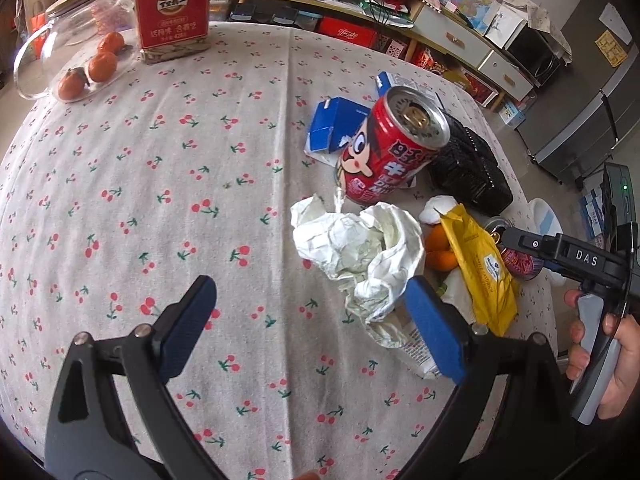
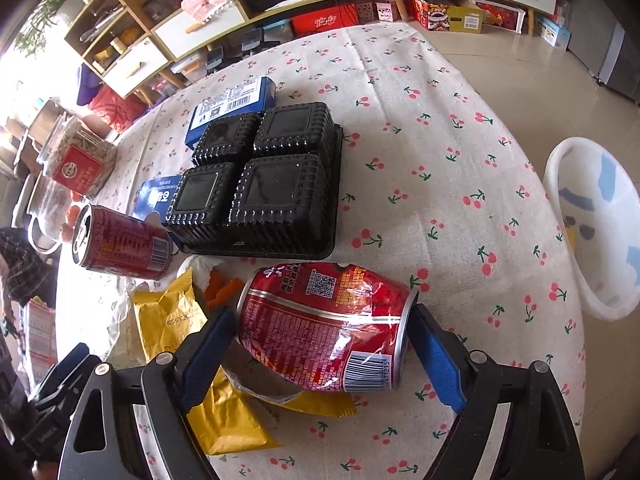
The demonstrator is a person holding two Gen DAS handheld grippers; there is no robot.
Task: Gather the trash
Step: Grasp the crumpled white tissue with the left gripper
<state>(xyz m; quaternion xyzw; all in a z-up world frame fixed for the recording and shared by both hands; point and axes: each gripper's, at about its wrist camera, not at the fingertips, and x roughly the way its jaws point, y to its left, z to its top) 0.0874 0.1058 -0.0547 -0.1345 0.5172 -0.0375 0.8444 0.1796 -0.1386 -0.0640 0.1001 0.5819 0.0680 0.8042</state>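
Right gripper [image 2: 322, 354] closes on the dented red can [image 2: 324, 328]; left gripper [image 1: 312, 334] hangs open. Next: carry the can to the white bin [image 2: 592, 224].

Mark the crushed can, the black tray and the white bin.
crushed can [image 2: 320, 328]: right wrist view, dented red side wall.
black tray [image 2: 264, 176]: right wrist view, ridged top between compartments.
white bin [image 2: 560, 176]: right wrist view, near rim.
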